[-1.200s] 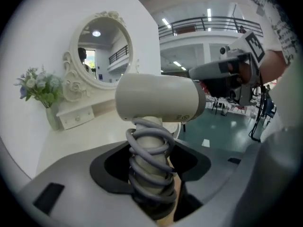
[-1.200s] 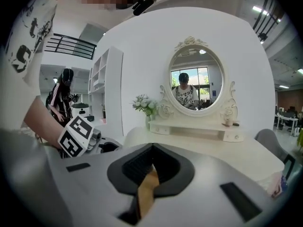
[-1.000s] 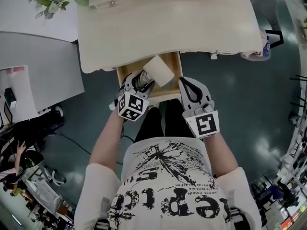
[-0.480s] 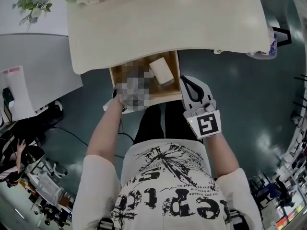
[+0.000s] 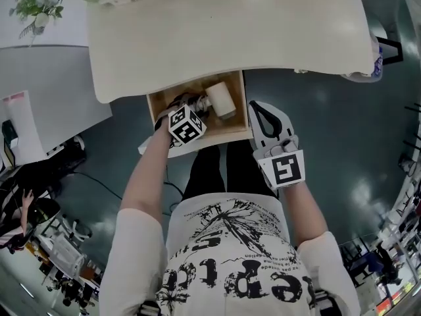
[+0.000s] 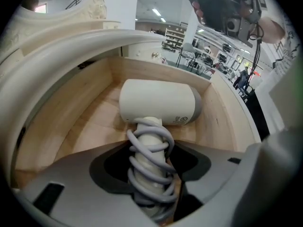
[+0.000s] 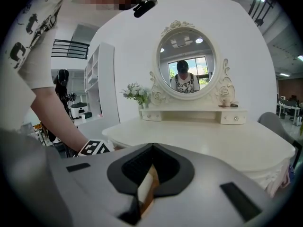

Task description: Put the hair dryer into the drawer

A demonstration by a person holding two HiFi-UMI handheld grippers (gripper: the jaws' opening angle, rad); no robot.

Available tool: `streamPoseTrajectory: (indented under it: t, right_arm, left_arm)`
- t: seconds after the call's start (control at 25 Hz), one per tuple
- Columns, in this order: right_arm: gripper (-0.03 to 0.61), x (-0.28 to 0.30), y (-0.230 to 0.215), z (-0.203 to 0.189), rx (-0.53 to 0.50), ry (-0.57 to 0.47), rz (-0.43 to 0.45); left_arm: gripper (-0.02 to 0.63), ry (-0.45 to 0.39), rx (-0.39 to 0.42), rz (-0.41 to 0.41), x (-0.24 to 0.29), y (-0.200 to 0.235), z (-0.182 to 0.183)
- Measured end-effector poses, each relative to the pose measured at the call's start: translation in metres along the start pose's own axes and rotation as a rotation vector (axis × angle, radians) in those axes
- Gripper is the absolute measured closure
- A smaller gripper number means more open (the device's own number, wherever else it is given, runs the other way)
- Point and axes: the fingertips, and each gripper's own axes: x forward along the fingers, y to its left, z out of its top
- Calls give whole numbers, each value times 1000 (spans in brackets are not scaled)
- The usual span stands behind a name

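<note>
The white hair dryer (image 5: 220,99) lies low inside the open wooden drawer (image 5: 241,128) under the dressing table. In the left gripper view its barrel (image 6: 158,103) lies crosswise over the drawer floor (image 6: 90,126), and its handle, wrapped in grey cord, runs back between the jaws. My left gripper (image 5: 191,105) (image 6: 151,151) points steeply down into the drawer, shut on that handle. My right gripper (image 5: 258,108) (image 7: 150,148) hovers just right of the drawer front, shut, with nothing in it.
The cream dressing table top (image 5: 230,38) overhangs the back of the drawer. An oval mirror (image 7: 186,63) and a vase of flowers (image 7: 136,94) stand at its rear. A grey counter (image 5: 46,91) lies to the left. The person's legs are just below the drawer front.
My left gripper has dropped into the drawer and tipped downward, carrying the hair dryer, whose barrel now sits deeper inside. The right gripper has shifted only a little.
</note>
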Motion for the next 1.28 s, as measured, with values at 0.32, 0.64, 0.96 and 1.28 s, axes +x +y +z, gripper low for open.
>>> streamPoseTrajectory:
  t: [0.32, 0.64, 0.96, 1.28]
  right_arm:
    - [565, 0, 9, -2, -2, 3, 19]
    - [565, -2, 19, 4, -21, 0, 45]
    - [565, -15, 23, 33, -28, -34, 37]
    - [565, -31, 33, 70, -24, -53, 25]
  left_arm:
    - [357, 95, 20, -35, 10, -2, -8]
    - [328, 153, -50, -87, 0, -6, -6]
    - [361, -35, -105, 36, -59, -1, 23]
    - [592, -196, -172, 195, -125, 6, 46]
